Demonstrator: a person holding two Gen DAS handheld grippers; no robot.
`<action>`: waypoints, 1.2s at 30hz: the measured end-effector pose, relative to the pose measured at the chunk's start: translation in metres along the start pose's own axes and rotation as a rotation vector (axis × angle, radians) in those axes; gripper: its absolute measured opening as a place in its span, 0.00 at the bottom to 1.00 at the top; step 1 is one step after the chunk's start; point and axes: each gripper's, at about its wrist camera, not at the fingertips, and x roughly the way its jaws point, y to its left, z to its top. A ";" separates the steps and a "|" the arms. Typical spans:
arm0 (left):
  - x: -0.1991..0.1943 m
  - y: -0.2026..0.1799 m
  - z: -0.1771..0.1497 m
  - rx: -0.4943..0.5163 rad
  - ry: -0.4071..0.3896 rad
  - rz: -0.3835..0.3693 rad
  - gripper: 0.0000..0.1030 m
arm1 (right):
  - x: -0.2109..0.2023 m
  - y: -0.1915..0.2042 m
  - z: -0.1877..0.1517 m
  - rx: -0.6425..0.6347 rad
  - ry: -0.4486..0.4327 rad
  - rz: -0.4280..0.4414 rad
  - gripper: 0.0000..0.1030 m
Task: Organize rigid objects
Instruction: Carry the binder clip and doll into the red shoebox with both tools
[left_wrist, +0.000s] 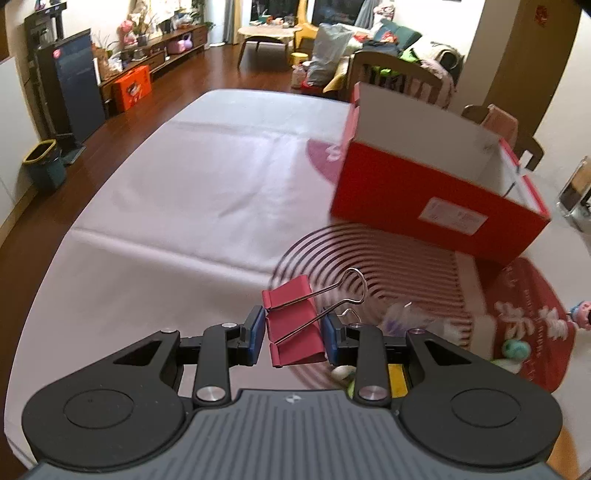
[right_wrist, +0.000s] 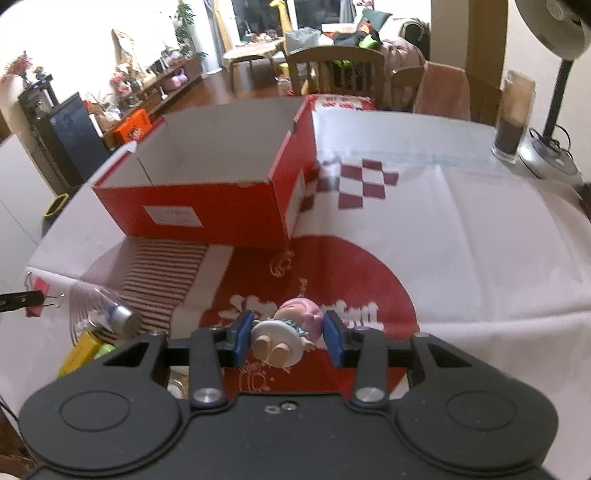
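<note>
The left gripper (left_wrist: 295, 338) has its blue fingers (left_wrist: 255, 334) squeezed on a pink binder clip (left_wrist: 293, 326), and the clip is up off the bench (left_wrist: 166, 206). The clip's silver wire handles stick out toward the red box (left_wrist: 436, 199), which sits further back on the right with its top open and its white inside showing. The right gripper (right_wrist: 288, 341) has its fingers (right_wrist: 243, 338) squeezed on a little doll (right_wrist: 288, 332) with a pink hat. The doll lies on its side between them, its feet pointing at the camera. It hangs above a big red circle printed on the white cloth (right_wrist: 480, 240). The red box (right_wrist: 207, 195) stands behind it, a bit to the left. Down at the left are a shiny silver thing (right_wrist: 120, 319) and a yellow thing (right_wrist: 79, 352), but they are too blurry to name. A tall glass (right_wrist: 513, 118) stands far back on the right, beside a lamp base (right_wrist: 550, 162).
</note>
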 end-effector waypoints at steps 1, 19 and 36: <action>-0.001 -0.004 0.004 0.003 -0.004 -0.007 0.31 | -0.001 0.001 0.003 -0.006 -0.005 0.003 0.39; 0.004 -0.054 0.093 0.085 -0.048 -0.121 0.31 | 0.001 0.025 0.076 -0.081 -0.105 0.035 0.39; 0.077 -0.096 0.185 0.217 -0.015 -0.185 0.31 | 0.081 0.074 0.149 -0.150 -0.064 -0.001 0.39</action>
